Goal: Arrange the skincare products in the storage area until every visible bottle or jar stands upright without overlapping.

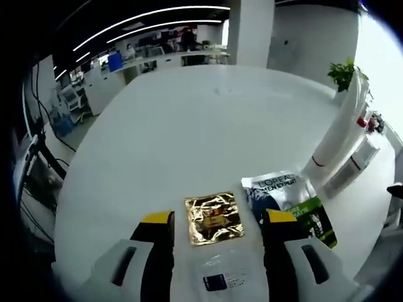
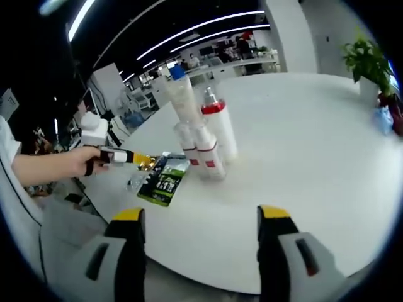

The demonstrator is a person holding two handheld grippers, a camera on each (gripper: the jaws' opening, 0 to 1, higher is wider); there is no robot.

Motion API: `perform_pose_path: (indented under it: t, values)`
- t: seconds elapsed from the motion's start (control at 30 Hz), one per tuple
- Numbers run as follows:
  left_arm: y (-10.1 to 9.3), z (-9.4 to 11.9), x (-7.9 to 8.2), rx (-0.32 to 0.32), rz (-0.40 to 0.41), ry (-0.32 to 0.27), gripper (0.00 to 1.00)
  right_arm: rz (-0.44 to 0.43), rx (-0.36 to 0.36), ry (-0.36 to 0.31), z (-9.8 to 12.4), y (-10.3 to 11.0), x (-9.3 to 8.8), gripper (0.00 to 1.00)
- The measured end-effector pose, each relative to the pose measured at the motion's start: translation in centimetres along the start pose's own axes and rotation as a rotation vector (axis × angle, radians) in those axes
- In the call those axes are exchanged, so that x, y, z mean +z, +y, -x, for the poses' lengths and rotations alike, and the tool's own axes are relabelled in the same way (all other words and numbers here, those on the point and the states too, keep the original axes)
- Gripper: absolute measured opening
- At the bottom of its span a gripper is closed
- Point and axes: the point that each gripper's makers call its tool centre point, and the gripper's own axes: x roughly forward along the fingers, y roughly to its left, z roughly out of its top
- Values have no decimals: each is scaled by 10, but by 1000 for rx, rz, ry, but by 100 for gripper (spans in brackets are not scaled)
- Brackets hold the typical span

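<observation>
The left hand-held gripper [image 1: 217, 228] is held released, its yellow-tipped jaws spread wide on either side of a square gold foil sachet [image 1: 213, 218] lying flat on the white round bench [image 1: 208, 119]. Nearer the camera, a clear sachet with a dark blue label [image 1: 221, 277] is seen between the jaws. Just right of the gold sachet, a flat white, blue and green printed sachet [image 1: 295, 202] is laid, partly hidden by the right jaw. Beyond it, tall white tubes with red bands [image 1: 340, 135] are stood upright. The right hand-held gripper [image 2: 200, 221] is also held released, grasping nothing, well apart from the white bottle with a red collar [image 2: 218, 126] standing beside the tubes.
</observation>
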Motion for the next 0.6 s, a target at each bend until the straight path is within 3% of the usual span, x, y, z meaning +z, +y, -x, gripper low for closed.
perform_pose_path:
  t: [0.17, 0.3, 0.6]
  values:
    - [-3, 26, 2, -51, 14, -49, 65, 39, 1, -29, 9, 2, 7, 79]
    - [-17, 51, 2, -135, -37, -121, 73, 68, -2, -51, 19, 3, 9, 83]
    - [-39, 105, -20, -244, -73, -172, 93, 88, -8, -95, 38, 4, 17, 91]
